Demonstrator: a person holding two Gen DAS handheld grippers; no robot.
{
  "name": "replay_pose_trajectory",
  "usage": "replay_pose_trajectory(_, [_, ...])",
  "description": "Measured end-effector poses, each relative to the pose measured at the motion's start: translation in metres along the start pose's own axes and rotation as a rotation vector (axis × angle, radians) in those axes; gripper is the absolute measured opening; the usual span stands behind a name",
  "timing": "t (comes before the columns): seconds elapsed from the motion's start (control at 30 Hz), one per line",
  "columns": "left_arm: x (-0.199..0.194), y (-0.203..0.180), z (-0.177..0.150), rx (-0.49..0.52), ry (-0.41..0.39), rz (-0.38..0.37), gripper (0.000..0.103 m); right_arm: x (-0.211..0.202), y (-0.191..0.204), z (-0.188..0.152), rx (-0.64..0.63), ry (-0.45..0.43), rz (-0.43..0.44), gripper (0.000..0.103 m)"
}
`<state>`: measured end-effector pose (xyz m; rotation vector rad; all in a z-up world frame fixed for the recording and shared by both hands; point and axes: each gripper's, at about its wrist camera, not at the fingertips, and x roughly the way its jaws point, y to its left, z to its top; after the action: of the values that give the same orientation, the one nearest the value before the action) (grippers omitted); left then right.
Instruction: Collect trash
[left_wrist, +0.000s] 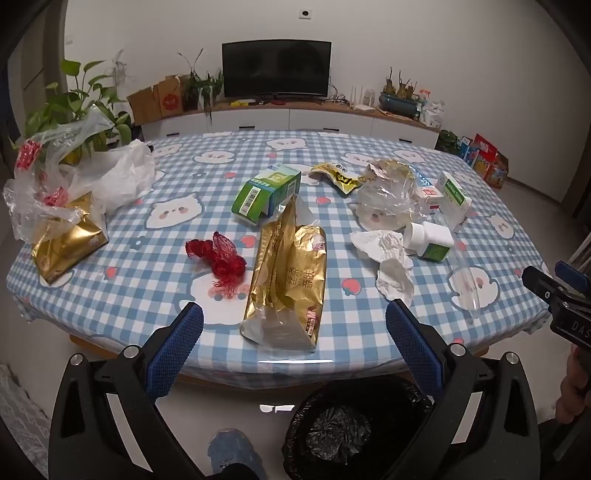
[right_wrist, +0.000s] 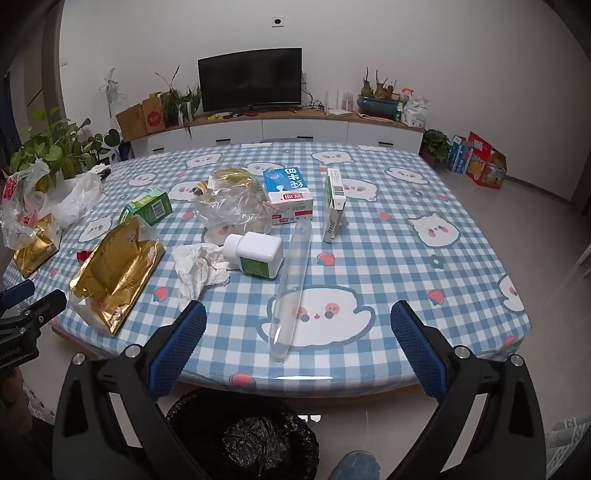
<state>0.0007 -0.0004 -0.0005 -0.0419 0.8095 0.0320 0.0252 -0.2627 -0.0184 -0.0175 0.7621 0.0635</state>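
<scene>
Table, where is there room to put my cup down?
Bare cloth runs along the table's far edge and its whole right side, beyond the upright green-and-white box. Crowded: from the milk carton and clear tube leftward to the gold wrapper and plastic bags.

The black-lined bin (left_wrist: 354, 428) is cut off below, half-hidden behind tongs.

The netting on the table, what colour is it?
Red. The netting shows best in the left wrist view.

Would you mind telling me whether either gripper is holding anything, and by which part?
Nothing is held: the left gripper and right gripper both hang open before the table.
</scene>
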Motion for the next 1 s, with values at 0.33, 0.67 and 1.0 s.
replay_pose_trajectory(0.33, [0.002,0.002,-0.001,-0.002,0.005,-0.003,0.097,-0.001,-0.001,0.000,-0.002,-0.005,0.002,0.095])
replay_pose_trajectory(0.67, [-0.002,-0.004,-0.001,0.012,0.006,0.001,0.097,-0.001,0.002,0.001,-0.002,-0.008,0.000,0.095])
replay_pose_trajectory(1.0, [-0.002,-0.004,-0.002,0.015,0.005,0.003,0.097,-0.002,0.001,0.001,0.000,-0.008,0.002,0.095])
